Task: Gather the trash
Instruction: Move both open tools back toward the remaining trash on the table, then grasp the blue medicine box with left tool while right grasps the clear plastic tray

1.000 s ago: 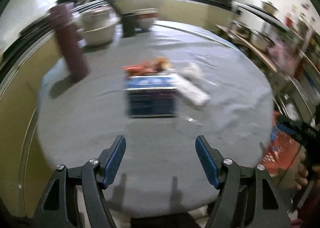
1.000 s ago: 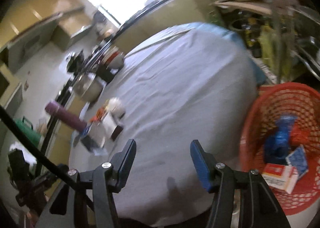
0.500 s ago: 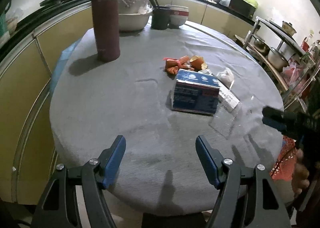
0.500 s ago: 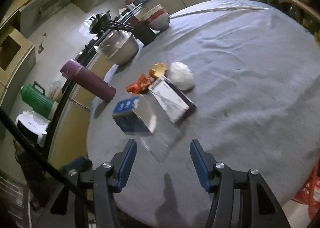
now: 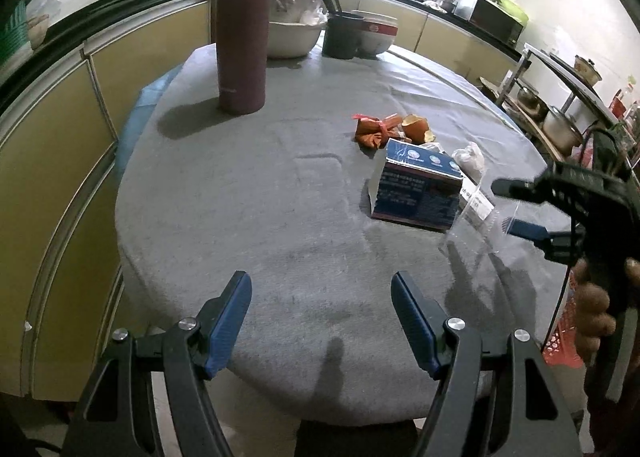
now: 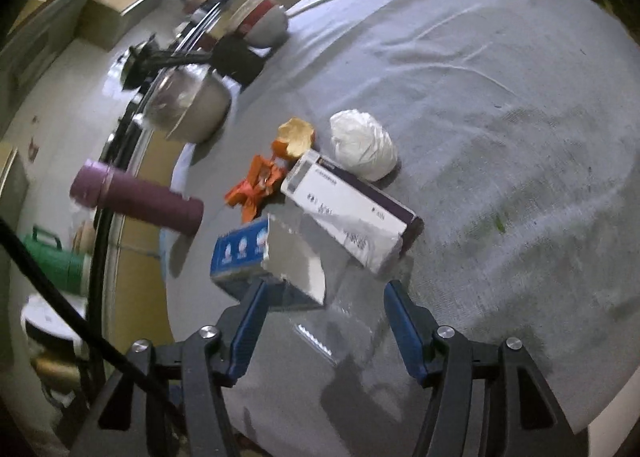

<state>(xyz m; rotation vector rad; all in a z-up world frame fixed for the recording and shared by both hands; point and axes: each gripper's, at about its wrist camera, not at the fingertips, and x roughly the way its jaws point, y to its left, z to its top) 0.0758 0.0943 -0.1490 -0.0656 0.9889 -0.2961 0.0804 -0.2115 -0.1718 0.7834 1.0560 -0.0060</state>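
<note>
On your table (image 5: 240, 217), take the carton (image 5: 416, 193) as anchor: wrapper (image 5: 374, 131) and peel (image 5: 416, 128) lie behind it, the wad (image 5: 470, 157) behind-right, the flask (image 5: 242, 29) far behind-left, a clear packet (image 5: 472, 225) just right.

A blue box (image 6: 248, 253), a white-and-purple carton (image 6: 352, 213), a crumpled white wad (image 6: 364, 145), an orange wrapper (image 6: 256, 185), a fruit peel (image 6: 296, 135) and clear plastic packaging (image 6: 348, 309) are clustered on the grey tabletop (image 6: 520, 137).
</note>
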